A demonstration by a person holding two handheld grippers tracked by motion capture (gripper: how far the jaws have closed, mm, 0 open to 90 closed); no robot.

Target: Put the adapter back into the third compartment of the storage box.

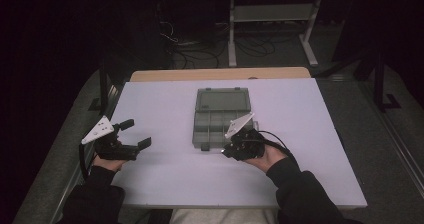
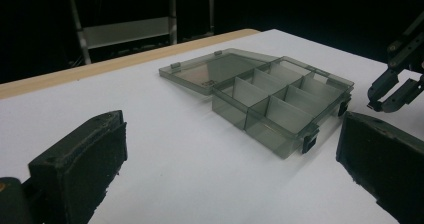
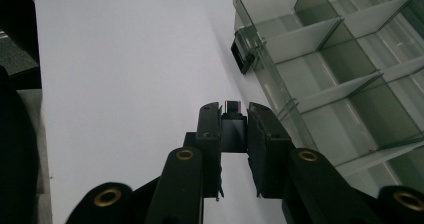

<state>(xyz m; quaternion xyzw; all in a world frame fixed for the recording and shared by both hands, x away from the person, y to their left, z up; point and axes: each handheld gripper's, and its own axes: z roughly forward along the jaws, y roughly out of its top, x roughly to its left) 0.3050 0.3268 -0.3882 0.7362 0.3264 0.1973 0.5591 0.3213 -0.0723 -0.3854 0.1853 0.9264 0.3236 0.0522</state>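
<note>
The white table carries a smoky clear organizer box at its centre, lid flung flat toward twelve o'clock, so its empty divided compartments lie open for loading. The left gripper waits at eight o'clock, jaws spread wide and empty. The right gripper, at the box's five o'clock corner, is clamped on a small dark block, probably bound for a compartment.

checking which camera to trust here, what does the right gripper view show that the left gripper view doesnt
Right gripper view alone: a small dark block clamped between the right gripper jaws, close up beside the box's front latch. Left gripper view alone: the box's lid lying open and flat, and the left gripper jaws wide apart. Both: the clear divided organizer box, its compartments empty, on the white table.
</note>
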